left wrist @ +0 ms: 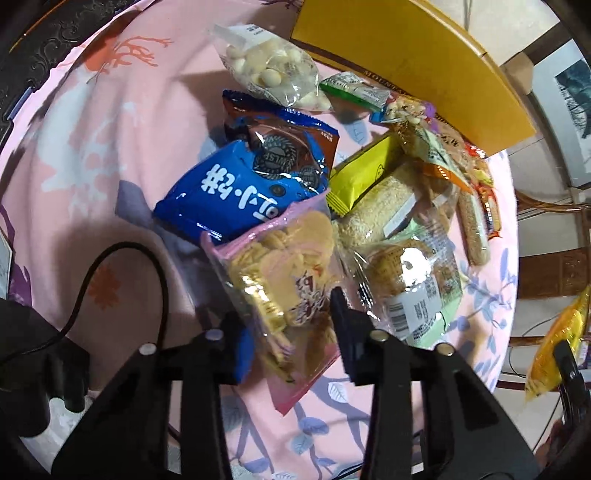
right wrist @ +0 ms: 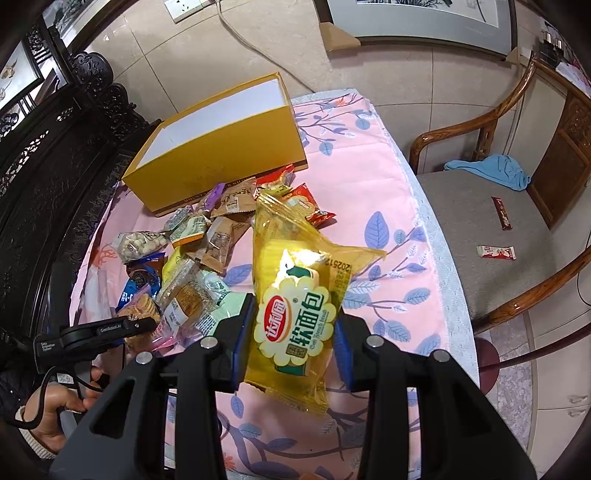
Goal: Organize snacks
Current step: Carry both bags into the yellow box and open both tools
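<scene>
Pink cracker bag between left tongs (pads pressing), on the tablecloth

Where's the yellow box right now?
Right wrist view: the yellow box sits open at the table's far left, just beyond the snack pile.

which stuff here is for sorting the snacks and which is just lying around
For the job:
- yellow box
- snack pile
- yellow bread packet
- pink cracker bag

Lying about:
- blue cloth
- chair
- framed picture
</scene>
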The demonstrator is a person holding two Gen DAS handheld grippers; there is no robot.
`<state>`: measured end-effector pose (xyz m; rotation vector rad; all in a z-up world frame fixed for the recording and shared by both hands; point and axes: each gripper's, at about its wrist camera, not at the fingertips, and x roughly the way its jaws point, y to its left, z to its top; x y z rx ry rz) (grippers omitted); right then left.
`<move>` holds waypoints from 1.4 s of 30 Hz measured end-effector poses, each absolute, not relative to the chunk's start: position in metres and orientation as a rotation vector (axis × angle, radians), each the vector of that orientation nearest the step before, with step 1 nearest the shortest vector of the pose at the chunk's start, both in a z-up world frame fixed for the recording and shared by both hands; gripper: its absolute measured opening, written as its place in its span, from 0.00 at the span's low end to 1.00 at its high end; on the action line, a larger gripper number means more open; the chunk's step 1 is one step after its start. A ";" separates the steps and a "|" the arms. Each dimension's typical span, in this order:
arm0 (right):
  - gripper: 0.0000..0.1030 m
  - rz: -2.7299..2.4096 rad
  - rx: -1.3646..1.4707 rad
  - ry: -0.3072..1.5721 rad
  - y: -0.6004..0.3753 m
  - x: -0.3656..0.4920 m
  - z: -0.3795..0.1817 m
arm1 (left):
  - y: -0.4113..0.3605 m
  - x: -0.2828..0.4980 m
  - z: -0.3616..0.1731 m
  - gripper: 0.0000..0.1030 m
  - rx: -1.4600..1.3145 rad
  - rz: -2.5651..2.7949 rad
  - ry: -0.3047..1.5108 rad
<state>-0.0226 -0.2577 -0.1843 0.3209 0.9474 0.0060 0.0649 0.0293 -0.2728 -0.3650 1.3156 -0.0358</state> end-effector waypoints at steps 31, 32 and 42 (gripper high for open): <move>0.37 0.169 0.281 0.691 -0.244 0.072 -0.090 | 0.008 0.120 -0.069 0.30 -0.228 -0.310 0.826; 0.37 0.173 0.276 0.671 -0.243 0.083 -0.085 | 0.005 0.132 -0.061 0.30 -0.227 -0.318 0.806; 0.38 0.179 0.283 0.617 -0.243 0.199 -0.074 | -0.008 0.250 -0.046 0.30 -0.230 -0.301 0.754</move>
